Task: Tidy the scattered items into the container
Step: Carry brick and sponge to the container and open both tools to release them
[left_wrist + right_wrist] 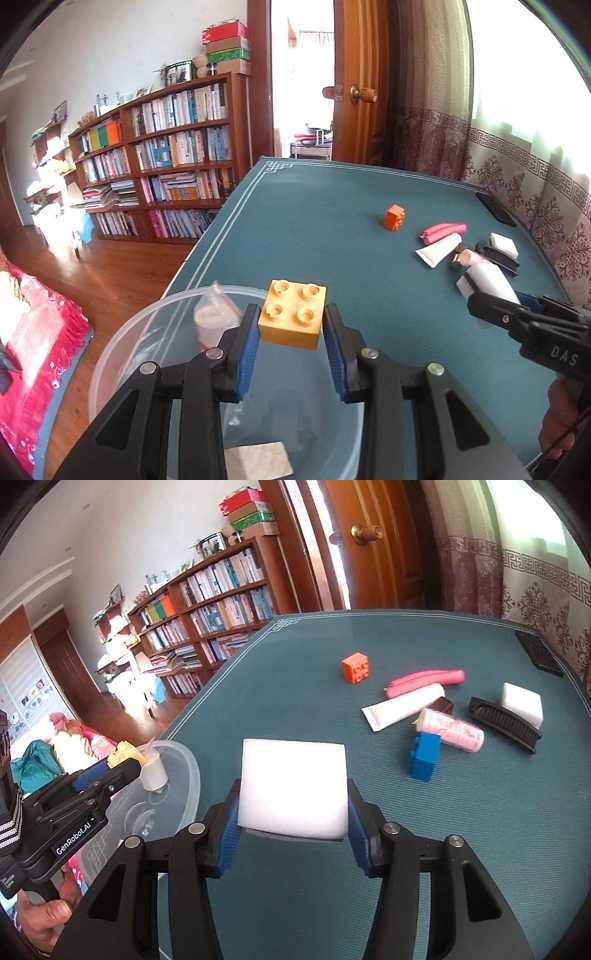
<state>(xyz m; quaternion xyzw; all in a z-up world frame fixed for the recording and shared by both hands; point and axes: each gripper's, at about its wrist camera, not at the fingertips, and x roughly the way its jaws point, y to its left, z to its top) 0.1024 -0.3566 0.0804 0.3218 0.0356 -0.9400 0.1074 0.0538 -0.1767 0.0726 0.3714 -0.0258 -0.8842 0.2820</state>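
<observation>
The clear plastic container [122, 332] sat at the table's left front corner, its rim reaching nearly to the edge of the teal mat [332, 229], with a small bag [216, 317] and a flat card [258, 461] already inside. The left gripper [291, 328] pinched a yellow toy brick [291, 319] above the bowl; let go off-centre, it could strike the rim and bounce to the floor. The right gripper [293, 812] squeezed a white sponge block [293, 782] over the mat, well short of the bowl. Both tools converging there risked a collision. An orange brick [356, 667], blue brick [424, 757], tubes and a black brush [506, 720] lay toward the far right.
</observation>
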